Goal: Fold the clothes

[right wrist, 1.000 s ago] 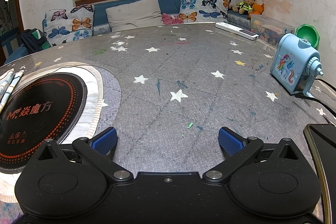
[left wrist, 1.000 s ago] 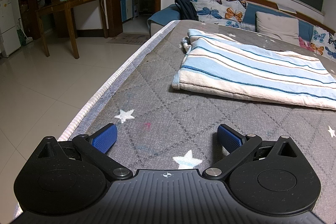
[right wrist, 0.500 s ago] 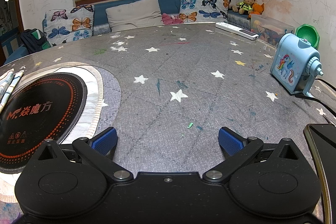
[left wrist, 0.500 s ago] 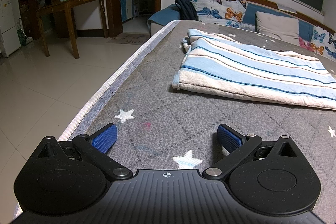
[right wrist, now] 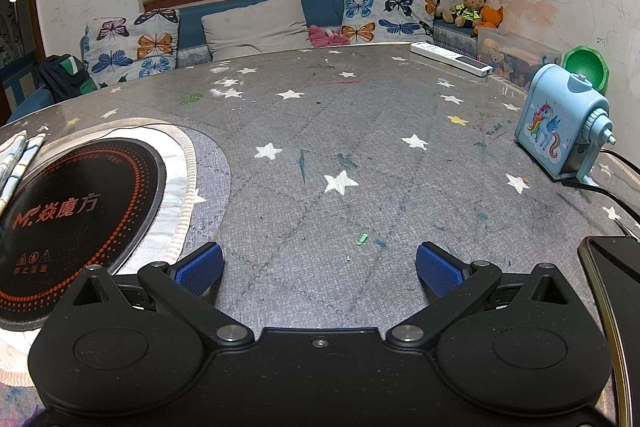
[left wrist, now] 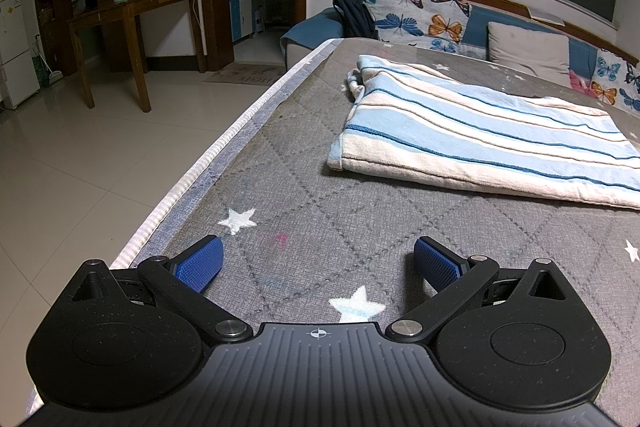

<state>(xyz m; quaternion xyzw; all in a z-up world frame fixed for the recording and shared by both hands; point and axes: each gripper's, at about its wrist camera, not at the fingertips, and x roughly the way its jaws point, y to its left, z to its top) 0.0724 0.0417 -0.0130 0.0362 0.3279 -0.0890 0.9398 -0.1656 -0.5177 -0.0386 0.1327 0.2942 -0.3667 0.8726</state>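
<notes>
A blue-and-cream striped garment lies folded flat on the grey star-patterned table cover, ahead and to the right of my left gripper. The left gripper is open and empty, low over the cover near its left edge. My right gripper is open and empty, low over the grey cover. Only a corner of the striped garment shows at the far left of the right wrist view.
A round black induction plate sits left of the right gripper. A blue unicorn pencil sharpener with a cable, a phone and a white remote lie to the right. Cushions line the far bench. The table edge drops to tiled floor.
</notes>
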